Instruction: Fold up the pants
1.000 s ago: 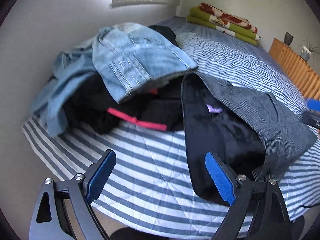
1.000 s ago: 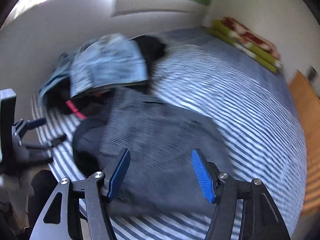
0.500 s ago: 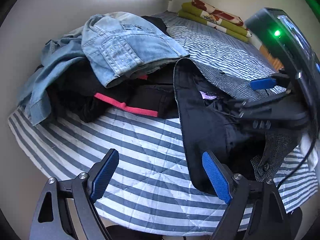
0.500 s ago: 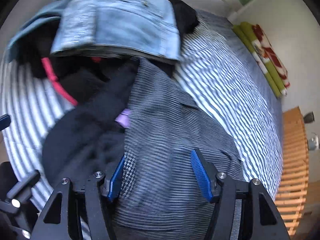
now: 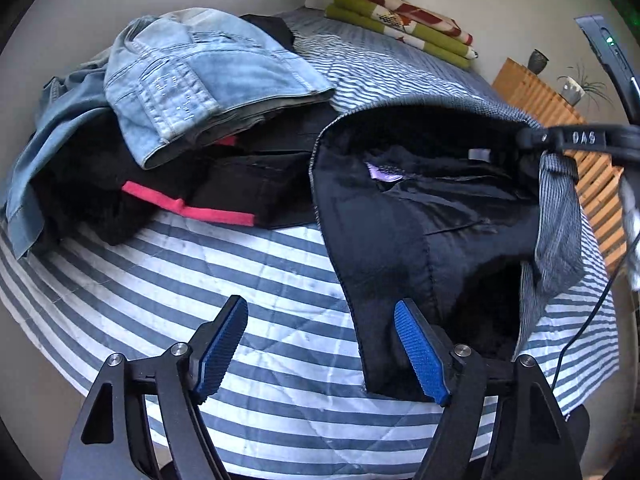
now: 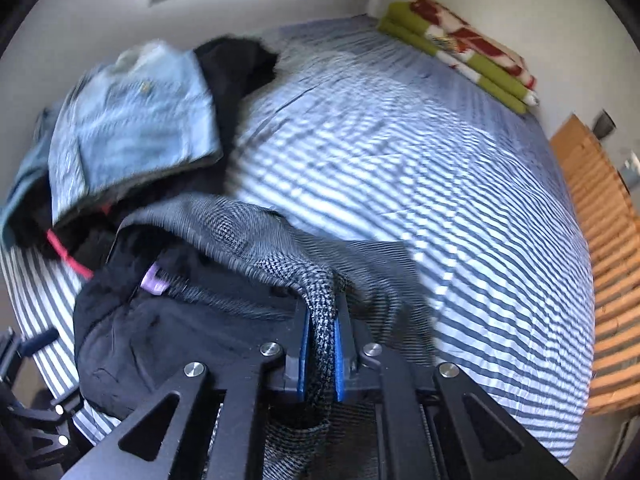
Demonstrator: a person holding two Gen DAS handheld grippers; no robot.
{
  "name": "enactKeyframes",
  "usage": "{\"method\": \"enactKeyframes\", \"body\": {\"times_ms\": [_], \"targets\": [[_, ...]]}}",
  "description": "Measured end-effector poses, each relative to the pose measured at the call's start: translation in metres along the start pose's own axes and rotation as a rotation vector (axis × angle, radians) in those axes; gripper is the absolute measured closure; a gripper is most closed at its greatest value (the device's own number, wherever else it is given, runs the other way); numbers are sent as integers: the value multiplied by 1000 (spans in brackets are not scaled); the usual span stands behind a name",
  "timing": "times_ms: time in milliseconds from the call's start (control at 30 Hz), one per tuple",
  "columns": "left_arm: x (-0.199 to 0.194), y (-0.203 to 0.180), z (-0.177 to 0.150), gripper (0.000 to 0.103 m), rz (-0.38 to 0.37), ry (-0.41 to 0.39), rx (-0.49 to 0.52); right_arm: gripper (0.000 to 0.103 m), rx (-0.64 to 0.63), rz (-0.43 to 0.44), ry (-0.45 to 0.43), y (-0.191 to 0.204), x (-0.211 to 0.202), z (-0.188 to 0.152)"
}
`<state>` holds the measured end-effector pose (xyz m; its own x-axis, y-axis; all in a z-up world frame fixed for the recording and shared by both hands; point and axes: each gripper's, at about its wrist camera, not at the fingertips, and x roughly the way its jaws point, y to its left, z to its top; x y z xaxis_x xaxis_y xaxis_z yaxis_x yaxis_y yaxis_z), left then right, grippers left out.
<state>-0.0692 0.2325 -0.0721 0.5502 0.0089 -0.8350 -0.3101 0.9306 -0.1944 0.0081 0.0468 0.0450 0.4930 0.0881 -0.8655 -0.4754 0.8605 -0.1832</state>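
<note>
Grey houndstooth pants [image 6: 248, 224] with a black lining [image 5: 400, 216] lie on the striped bed [image 5: 200, 280]. In the right wrist view my right gripper [image 6: 322, 312] is closing, and its blue pads press on a bunched fold of the grey waist. The left wrist view shows that gripper [image 5: 568, 138] at the right, holding the waist edge up so the lining shows. My left gripper [image 5: 320, 302] hovers over the bed near its front edge. Its jaws are closing with nothing between them, and its right finger [image 5: 420, 352] is just over the black lining's left edge.
A pile of clothes sits at the left: light blue jeans [image 5: 200, 80] on top of black garments with a red band [image 5: 188, 208]. A folded green and red blanket [image 5: 400, 16] lies at the far end. A wooden slatted frame [image 5: 560, 108] borders the bed's right side.
My right gripper went from open over the grey pants to shut on their waist fold, and swung right. My left gripper came lower and its jaws narrowed a little.
</note>
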Motion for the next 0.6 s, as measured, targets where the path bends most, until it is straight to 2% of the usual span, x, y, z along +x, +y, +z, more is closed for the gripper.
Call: {"method": "enactKeyframes", "body": {"times_ms": [233, 467, 567, 600], "targets": [[-7, -15, -3, 19, -115, 10, -33, 96, 106, -4, -24, -54, -10, -2], [8, -25, 1, 17, -161, 38, -58, 96, 140, 14, -26, -74, -9, -15], [12, -38, 10, 19, -211, 43, -57, 96, 154, 14, -26, -79, -9, -20], [13, -46, 12, 24, -223, 44, -43, 96, 160, 15, -27, -81, -9, -21]]}}
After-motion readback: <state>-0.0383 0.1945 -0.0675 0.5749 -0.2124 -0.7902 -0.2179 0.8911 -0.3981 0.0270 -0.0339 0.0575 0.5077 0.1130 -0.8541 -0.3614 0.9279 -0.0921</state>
